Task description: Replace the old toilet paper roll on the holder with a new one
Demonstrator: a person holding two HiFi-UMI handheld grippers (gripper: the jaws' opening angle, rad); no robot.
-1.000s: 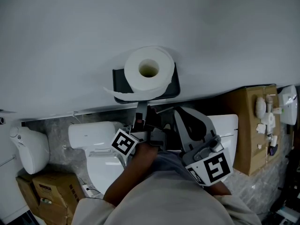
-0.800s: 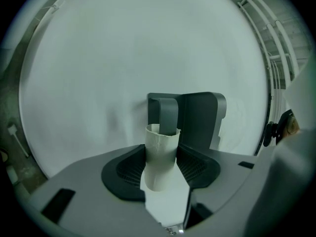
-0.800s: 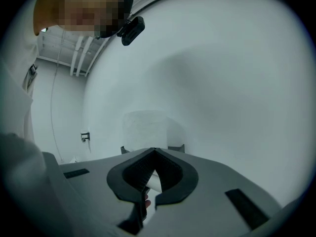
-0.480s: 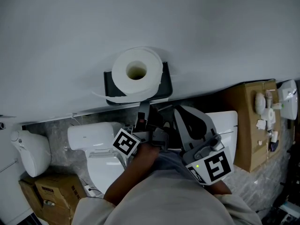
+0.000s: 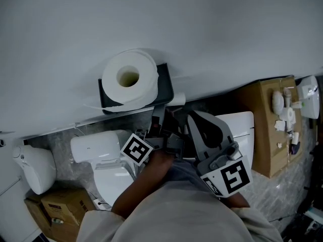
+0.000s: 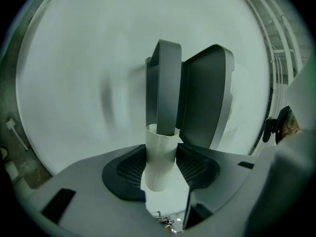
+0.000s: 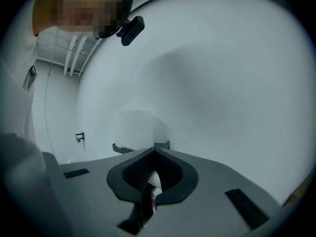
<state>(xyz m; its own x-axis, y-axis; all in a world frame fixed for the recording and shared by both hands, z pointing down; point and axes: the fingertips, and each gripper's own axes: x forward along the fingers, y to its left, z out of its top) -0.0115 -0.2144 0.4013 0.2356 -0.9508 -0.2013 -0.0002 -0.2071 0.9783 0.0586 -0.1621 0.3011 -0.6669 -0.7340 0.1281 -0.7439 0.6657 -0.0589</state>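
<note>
Sitting on holder: full roll | left tongs: clamp empty tube

We see a dark wall holder carrying a full white toilet paper roll. Below it, the grey mottled floor bears a white toilet, a small cardboard box at the lower left and a taller cardboard box at the right.

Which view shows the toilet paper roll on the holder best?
The head view: the toilet paper roll sits whole and sharp on its dark holder, hollow core facing the camera. The right gripper view shows only a pale blur of it. I cannot make it out in the left gripper view.
</note>
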